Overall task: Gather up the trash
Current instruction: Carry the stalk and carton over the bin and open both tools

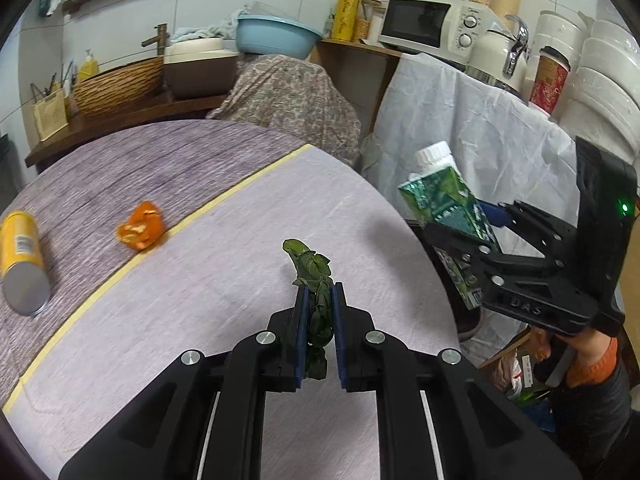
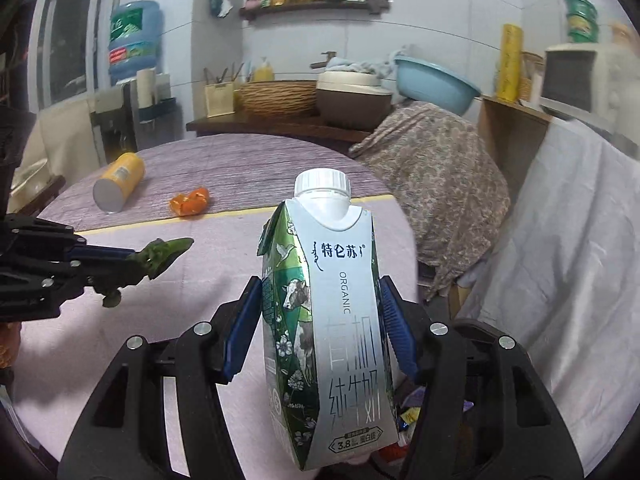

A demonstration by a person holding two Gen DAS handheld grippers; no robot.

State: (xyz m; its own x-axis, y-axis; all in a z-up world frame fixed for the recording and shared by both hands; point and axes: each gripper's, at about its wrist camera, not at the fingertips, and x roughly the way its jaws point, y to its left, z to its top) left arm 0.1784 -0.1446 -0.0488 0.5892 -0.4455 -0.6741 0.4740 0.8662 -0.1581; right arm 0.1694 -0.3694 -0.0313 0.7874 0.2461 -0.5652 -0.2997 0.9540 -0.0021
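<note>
Nearest us, our left gripper point(image 1: 320, 300) is clamped on a limp, dark green leaf scrap point(image 1: 314, 276), whose crumpled tip sticks out past the blue pads above the pale table point(image 1: 200, 280). Our right gripper point(image 2: 320, 320) grips a green-and-white milk carton point(image 2: 324, 320) with a white screw cap, held upright between the pads at the table's right edge, both claws tilted downward. Farther back on the table lie an orange peel point(image 1: 140, 230) and, beyond it, a yellow can point(image 1: 22, 256) on its side.
</note>
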